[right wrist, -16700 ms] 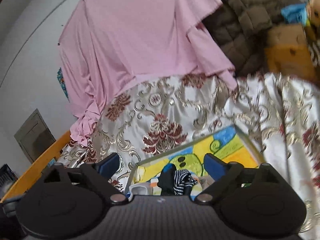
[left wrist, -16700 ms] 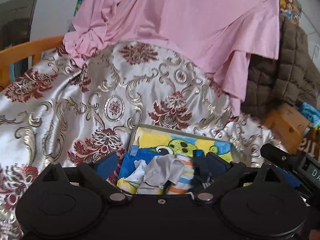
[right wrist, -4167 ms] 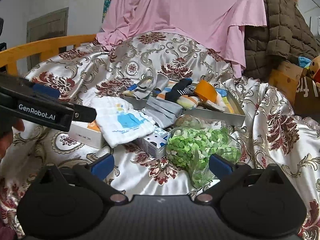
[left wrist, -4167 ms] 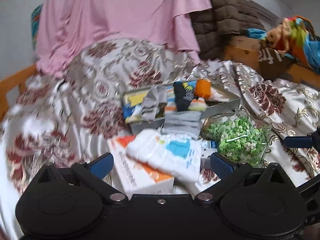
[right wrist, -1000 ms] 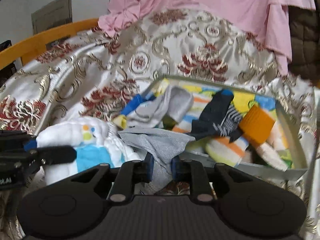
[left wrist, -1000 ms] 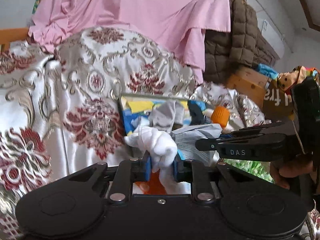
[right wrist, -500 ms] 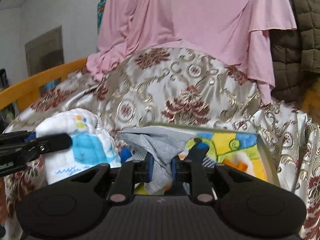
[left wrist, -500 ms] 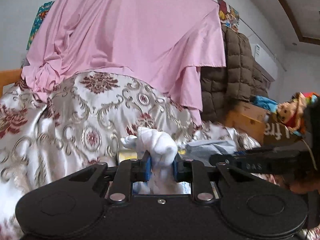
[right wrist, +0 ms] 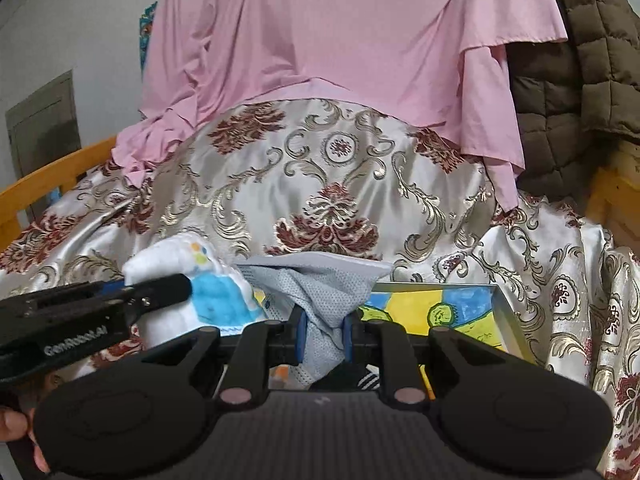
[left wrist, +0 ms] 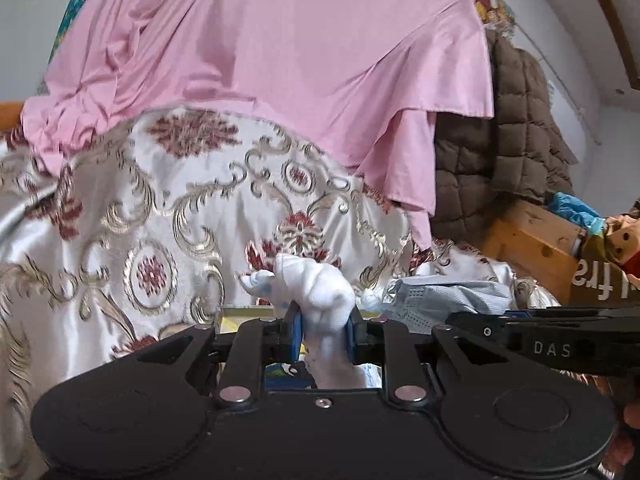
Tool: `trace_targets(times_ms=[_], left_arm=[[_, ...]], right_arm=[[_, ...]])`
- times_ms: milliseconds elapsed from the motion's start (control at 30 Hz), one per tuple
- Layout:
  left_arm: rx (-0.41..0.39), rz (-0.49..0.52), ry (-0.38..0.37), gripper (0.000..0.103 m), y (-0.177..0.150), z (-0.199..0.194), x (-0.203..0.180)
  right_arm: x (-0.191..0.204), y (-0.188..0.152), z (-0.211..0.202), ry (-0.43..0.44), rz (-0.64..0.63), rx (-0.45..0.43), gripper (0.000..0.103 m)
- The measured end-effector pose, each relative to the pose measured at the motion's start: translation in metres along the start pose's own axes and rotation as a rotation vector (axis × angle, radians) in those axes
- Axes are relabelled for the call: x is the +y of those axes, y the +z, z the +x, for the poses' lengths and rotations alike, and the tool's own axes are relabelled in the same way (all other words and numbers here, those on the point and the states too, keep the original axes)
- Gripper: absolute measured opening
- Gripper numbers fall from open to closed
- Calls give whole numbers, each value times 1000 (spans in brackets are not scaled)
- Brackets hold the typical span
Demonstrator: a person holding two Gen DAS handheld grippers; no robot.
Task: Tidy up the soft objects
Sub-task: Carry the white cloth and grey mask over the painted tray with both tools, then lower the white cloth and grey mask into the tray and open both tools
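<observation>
My left gripper (left wrist: 322, 338) is shut on a white baby cloth (left wrist: 312, 292) with blue print, held up in the air; the cloth also shows in the right wrist view (right wrist: 200, 300). My right gripper (right wrist: 322, 340) is shut on a grey mesh cloth (right wrist: 324, 284), also lifted; it shows at the right of the left wrist view (left wrist: 436, 300). The two grippers are side by side above the near edge of a tray with a yellow and blue cartoon liner (right wrist: 440, 312). Dark socks (right wrist: 352, 378) lie in the tray, mostly hidden by my right gripper.
A silver floral bedspread (right wrist: 320, 184) covers the bed. A pink sheet (right wrist: 340, 32) hangs behind, a brown quilted jacket (right wrist: 580, 80) at the right. A wooden rail (right wrist: 48, 176) runs along the left. A wooden box (left wrist: 532, 240) and doll (left wrist: 624, 240) stand at the right.
Both grippers stay shut on their cloths and have lifted and tilted slightly upward; the tray sinks lower in both views.
</observation>
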State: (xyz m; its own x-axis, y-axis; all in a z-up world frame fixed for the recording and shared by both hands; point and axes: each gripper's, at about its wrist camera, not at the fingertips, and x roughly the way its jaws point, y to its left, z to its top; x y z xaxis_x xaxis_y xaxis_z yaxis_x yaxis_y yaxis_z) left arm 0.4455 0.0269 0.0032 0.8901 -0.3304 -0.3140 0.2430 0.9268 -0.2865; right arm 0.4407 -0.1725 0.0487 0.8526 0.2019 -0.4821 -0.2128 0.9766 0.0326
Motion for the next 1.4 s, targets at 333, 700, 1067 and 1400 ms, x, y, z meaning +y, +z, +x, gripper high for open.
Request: trace_targets(times_ms=[333,700,1067,1400], left_arm=[[95,-117,21,22,-7,39,6],[189,-251,94,23,-25,66,22],[206,-239,126,37,-26,69,22],[213,-212,186,66,-24,62,23]], right_arm=[[-16,-6,31,-31,60,64,21],[-21,-11,62,-71,74,114,28],[-21,-18,72,-105,39,129,49],[-28,-21,66,-126,24,133,78]])
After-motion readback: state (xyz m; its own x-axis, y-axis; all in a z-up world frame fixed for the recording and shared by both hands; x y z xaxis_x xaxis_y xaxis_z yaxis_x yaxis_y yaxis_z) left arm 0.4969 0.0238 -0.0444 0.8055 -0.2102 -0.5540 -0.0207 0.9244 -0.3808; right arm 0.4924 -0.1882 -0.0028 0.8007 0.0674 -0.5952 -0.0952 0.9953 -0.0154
